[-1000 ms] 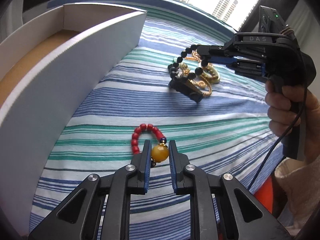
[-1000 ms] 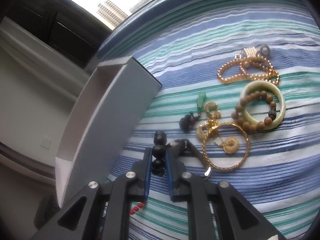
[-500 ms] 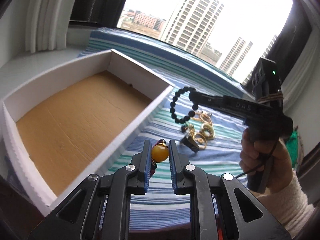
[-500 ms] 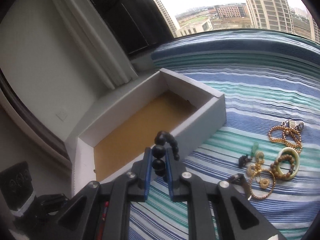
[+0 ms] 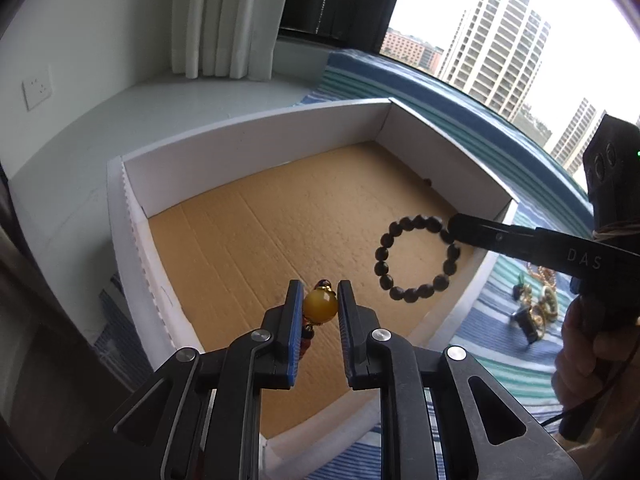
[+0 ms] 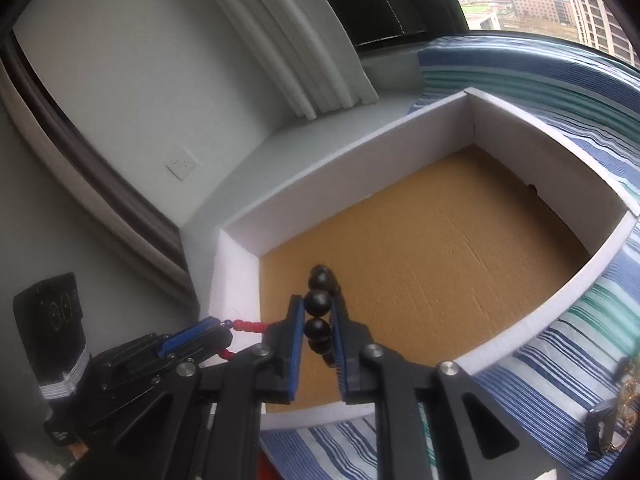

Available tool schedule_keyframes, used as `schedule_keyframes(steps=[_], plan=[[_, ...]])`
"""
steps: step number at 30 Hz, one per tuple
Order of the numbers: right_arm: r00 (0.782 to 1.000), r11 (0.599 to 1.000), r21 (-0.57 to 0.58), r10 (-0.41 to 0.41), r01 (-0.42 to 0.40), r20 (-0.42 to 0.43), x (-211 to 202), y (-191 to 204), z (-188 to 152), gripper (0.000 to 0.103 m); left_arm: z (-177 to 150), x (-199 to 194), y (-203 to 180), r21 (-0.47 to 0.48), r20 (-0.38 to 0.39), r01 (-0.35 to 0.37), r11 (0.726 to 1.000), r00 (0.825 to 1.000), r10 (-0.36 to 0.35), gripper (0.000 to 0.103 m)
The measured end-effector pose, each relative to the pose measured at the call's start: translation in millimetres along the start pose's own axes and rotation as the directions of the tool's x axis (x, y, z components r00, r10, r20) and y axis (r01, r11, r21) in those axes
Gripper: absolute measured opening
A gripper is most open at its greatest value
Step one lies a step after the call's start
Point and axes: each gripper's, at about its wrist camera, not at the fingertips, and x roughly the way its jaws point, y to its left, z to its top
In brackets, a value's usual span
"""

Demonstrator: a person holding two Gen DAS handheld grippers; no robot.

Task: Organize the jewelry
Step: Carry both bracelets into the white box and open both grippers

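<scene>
My left gripper [image 5: 319,308] is shut on the amber bead of a red bead bracelet [image 5: 319,307] and holds it over the near end of the white box [image 5: 248,148] with a brown cardboard floor. The red beads also show in the right wrist view [image 6: 245,325]. My right gripper [image 6: 316,322] is shut on a black bead bracelet [image 6: 317,302], which hangs as a ring over the box in the left wrist view [image 5: 416,258]. Both bracelets are in the air above the box floor.
The remaining jewelry pile [image 5: 536,304] lies on the striped blue and green cloth [image 5: 516,364] to the right of the box. A white sill and curtain [image 5: 224,20] stand behind the box. A wall socket [image 5: 37,87] is at the left.
Both grippers lifted their bracelets off the cloth and carried them left, from beside the box to above its floor. The jaws stayed shut.
</scene>
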Motion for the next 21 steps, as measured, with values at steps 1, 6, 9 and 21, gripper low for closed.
schedule_keyframes(steps=[1, 6, 9, 21], plan=[[0.998, 0.998, 0.006, -0.058, 0.058, 0.000, 4, -8, 0, 0.021, -1, 7, -1, 0.006, -0.002, -0.032, 0.999, 0.999, 0.032, 0.018], [0.961, 0.965, 0.018, -0.260, 0.260, 0.094, -28, -34, -7, 0.045, -18, -6, -15, 0.061, 0.057, -0.063, 0.996, 0.997, 0.059, 0.067], [0.932, 0.945, 0.006, -0.325, 0.328, 0.160, -63, -37, -21, 0.047, -21, -20, -36, 0.097, 0.108, -0.027, 0.995, 0.994, 0.017, 0.076], [0.699, 0.734, 0.025, -0.656, 0.679, 0.283, -149, -52, -140, 0.080, -84, -18, -157, 0.346, 0.073, 0.166, 0.923, 0.977, -0.203, 0.097]])
